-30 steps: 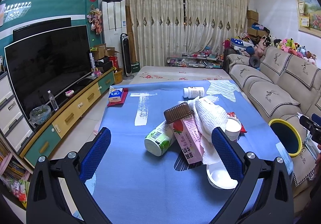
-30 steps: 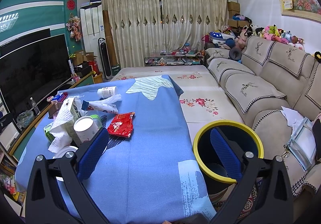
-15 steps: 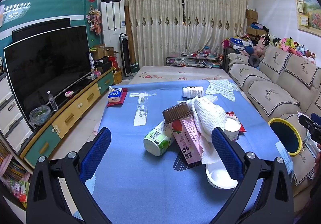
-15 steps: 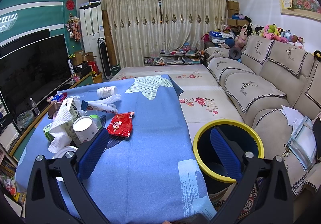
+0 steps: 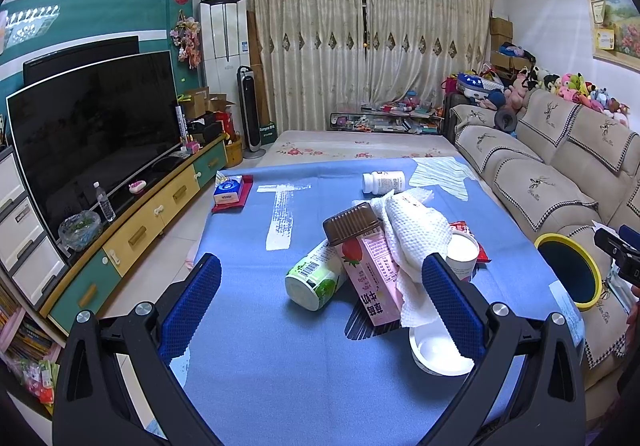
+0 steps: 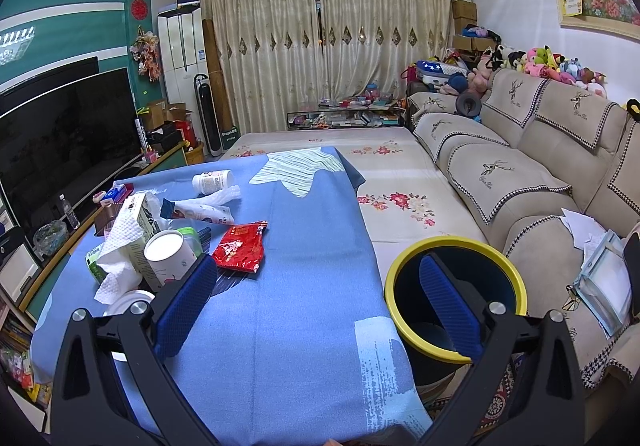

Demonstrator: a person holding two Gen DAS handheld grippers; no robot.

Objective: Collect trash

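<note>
Trash (image 5: 372,246) sits heaped at frame centre; both grippers (image 5: 320,302) (image 6: 316,298) hang spread and empty. Probably take the loose paper towel (image 5: 412,242) first, lifting gently.

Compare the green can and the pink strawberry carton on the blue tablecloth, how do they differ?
The green can is round with a white end; the pink strawberry carton is a flat-sided box. A paper towel drapes over the carton, while the can is uncovered. Both lie tipped over side by side, with a brown tub resting across them.
</note>
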